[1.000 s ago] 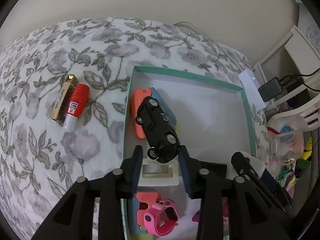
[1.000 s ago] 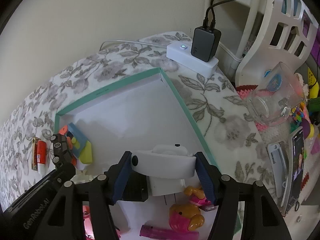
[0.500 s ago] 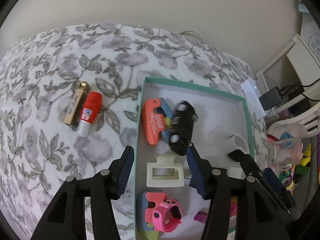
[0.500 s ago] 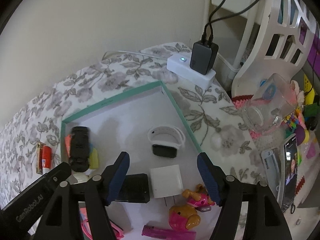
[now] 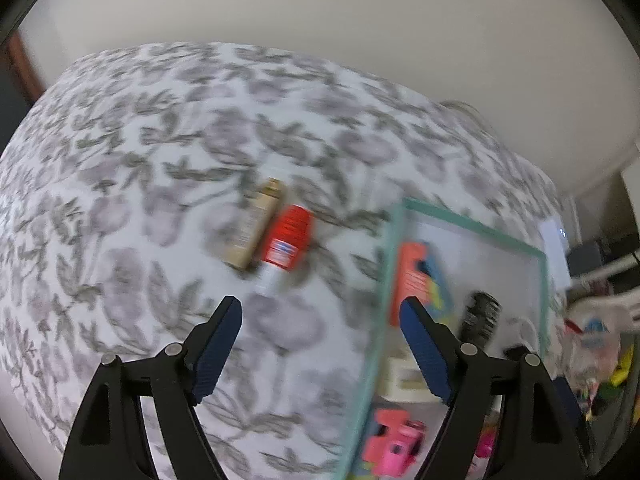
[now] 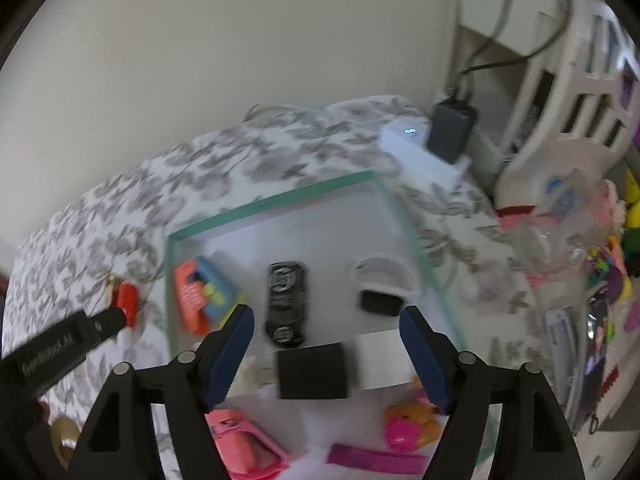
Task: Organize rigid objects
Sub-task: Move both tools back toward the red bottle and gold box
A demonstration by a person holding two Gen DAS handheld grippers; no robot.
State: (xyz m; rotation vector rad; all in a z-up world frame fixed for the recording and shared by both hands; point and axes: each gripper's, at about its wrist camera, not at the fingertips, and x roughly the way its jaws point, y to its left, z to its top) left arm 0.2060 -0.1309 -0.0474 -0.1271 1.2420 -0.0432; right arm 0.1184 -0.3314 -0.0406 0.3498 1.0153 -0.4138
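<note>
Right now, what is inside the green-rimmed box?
In the green-rimmed box: black toy car, white-strapped watch, orange and blue package, black cube, pink toys. The gripper fingers hide parts of the near end.

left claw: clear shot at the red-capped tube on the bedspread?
Probably yes. The left claw is open and empty, its jaws just opened wider. The red-capped tube lies just ahead on the bedspread, with only the gold tube close alongside.

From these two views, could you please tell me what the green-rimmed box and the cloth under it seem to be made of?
The green-rimmed box looks like matte cardboard: thin straight walls, a flat white floor and no gloss, though blur leaves that open. The cloth looks like soft, fleecy fabric with a printed grey floral pattern; it shows no shine and curves gently over whatever lies beneath.
</note>
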